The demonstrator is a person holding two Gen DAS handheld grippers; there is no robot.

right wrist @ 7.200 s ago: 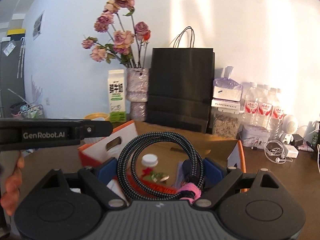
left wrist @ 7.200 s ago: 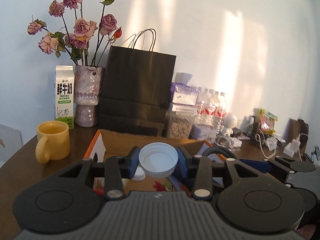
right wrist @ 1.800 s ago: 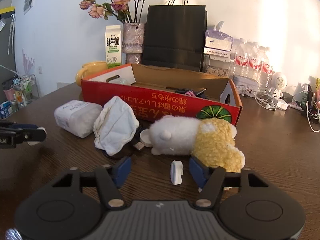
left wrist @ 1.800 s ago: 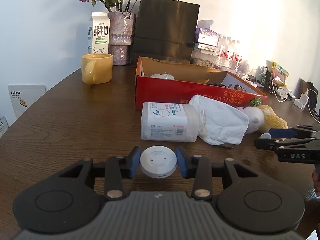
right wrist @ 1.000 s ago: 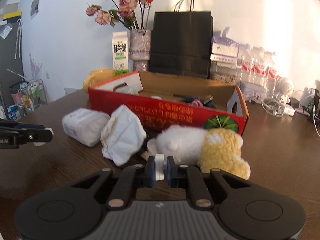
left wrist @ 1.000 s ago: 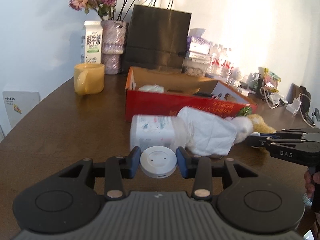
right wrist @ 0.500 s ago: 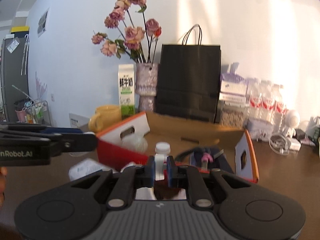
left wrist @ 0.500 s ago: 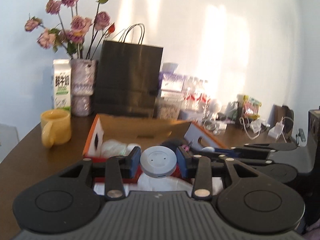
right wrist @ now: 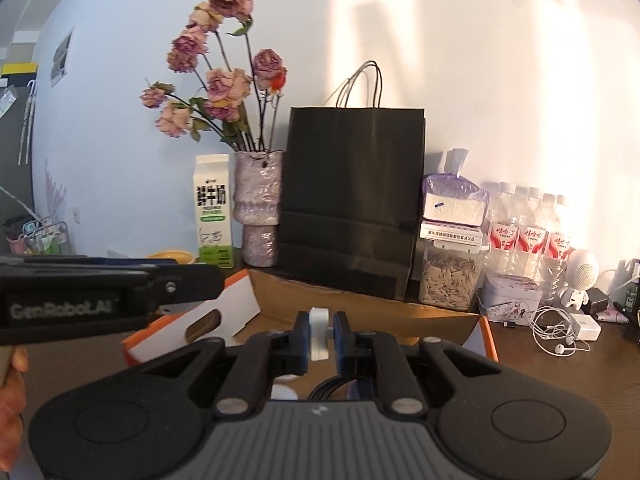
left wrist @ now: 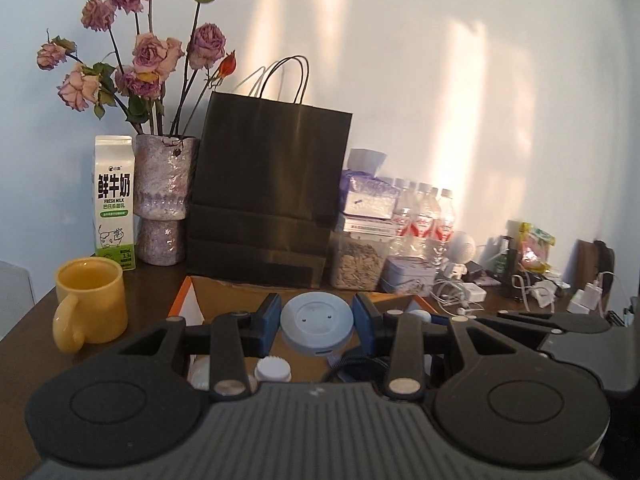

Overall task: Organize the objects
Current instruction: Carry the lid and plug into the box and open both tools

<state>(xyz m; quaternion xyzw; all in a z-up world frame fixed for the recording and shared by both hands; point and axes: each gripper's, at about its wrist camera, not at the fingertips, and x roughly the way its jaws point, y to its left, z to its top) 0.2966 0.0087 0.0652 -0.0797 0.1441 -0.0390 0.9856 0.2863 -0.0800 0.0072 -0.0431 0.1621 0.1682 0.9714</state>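
Looking thru left wrist view: left hand-held gripper (left wrist: 317, 325) clenched on a round white puck (left wrist: 317, 327), blue pads pressing both sides, puck held flat-face toward cam, above the open cardboard box (left wrist: 191, 303). Inside box, below gripper: white ribbed cap (left wrist: 273, 369), dark braided cable (left wrist: 352, 362), only partly seen. Yellow mug (left wrist: 90, 305) on brown surface (left wrist: 24, 340) left of box. Behind mug: milk carton (left wrist: 114, 204), beside it vase (left wrist: 165, 200) w/ dried roses (left wrist: 152, 54). Black paper bag (left wrist: 269, 192) upright right behind box. Right of bag: seed jar (left wrist: 357, 263), water bottles (left wrist: 423, 216), chargers & white cords (left wrist: 460, 294) further right. Other gripper's black body at right edge, tip near box's far right corner.

Switching to right wrist view: right hand-held gripper (right wrist: 321, 336) clamped tight on a small white plug-like piece (right wrist: 319, 334), held edge-on, over the box (right wrist: 400, 312) interior. Left hand-held gripper (right wrist: 120, 292) reaching in from left edge, side-on, "GenRobot.AI" lettering readable, its grip not visible from here. Fingers (right wrist: 12, 400) of person's hand at bottom-left edge. Carton (right wrist: 213, 211), vase (right wrist: 258, 204), bag (right wrist: 352, 200), jar (right wrist: 450, 276), bottles (right wrist: 528, 232) lined along wall; earphones (right wrist: 558, 336) on surface at right.
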